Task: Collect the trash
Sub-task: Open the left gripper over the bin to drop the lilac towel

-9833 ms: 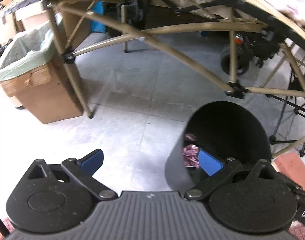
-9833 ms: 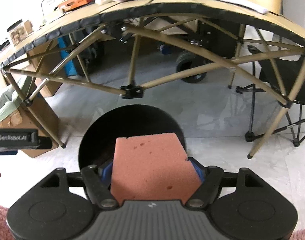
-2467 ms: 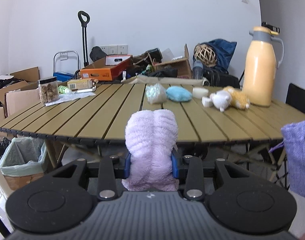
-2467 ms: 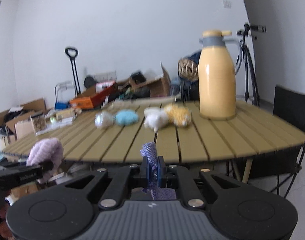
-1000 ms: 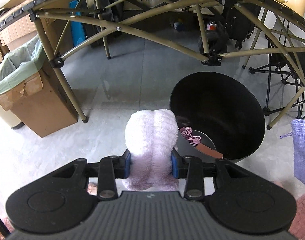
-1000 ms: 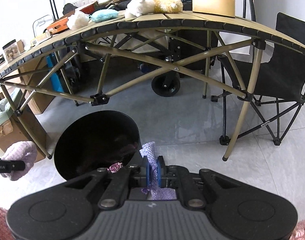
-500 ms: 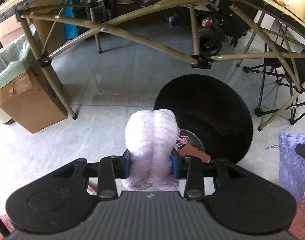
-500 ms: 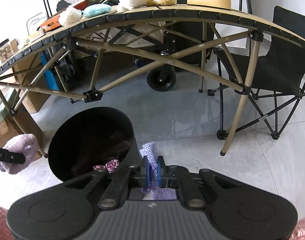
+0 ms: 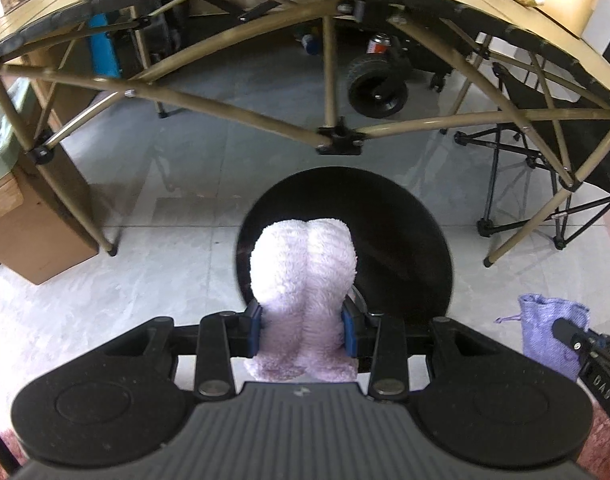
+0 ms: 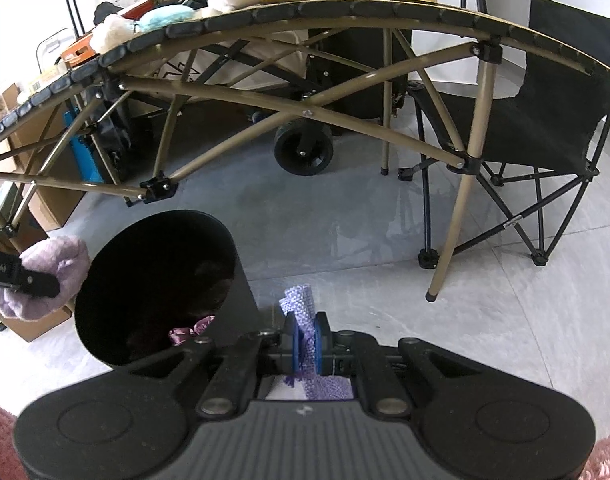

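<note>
Left wrist: claw (image 9: 303,330) above bin (image 9: 405,256)

One black trash bin (image 9: 405,240), one folding chair (image 10: 545,120), one cardboard box (image 9: 21,236). Two held items: one fluffy lilac cloth (image 9: 305,276), one purple knit pouch (image 10: 301,320). One wheel (image 10: 303,152) shows under the worktop (image 10: 345,4).

My left gripper (image 9: 303,330) points downward, jaws clamped wide on a bulky soft load. My right gripper (image 10: 305,338) points downward too, jaws nearly together, pinching thin fabric.
</note>
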A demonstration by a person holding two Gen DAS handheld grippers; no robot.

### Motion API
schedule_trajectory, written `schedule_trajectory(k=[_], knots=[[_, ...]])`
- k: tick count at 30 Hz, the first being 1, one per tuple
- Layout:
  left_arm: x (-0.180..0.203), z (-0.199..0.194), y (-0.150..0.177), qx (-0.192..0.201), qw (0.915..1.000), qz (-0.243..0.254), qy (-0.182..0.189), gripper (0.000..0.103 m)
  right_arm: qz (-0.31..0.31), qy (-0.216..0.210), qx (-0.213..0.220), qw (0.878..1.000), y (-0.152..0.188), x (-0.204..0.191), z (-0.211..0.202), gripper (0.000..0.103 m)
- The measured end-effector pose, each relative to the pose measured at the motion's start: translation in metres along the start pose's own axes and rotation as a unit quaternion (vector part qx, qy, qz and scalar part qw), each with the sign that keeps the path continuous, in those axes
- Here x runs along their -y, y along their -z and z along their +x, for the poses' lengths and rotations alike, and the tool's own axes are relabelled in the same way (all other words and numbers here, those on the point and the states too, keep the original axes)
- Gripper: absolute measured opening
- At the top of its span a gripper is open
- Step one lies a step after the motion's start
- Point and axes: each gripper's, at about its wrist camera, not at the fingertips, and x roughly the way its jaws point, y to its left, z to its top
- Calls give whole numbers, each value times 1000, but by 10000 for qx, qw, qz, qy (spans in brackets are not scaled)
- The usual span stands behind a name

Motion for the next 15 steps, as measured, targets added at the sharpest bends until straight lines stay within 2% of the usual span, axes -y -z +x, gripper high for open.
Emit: schedule_trajectory(k=[15], knots=[[48,26,-18,-184,9996,198,59,37,226,155,-139,9995,5,26,9,7]])
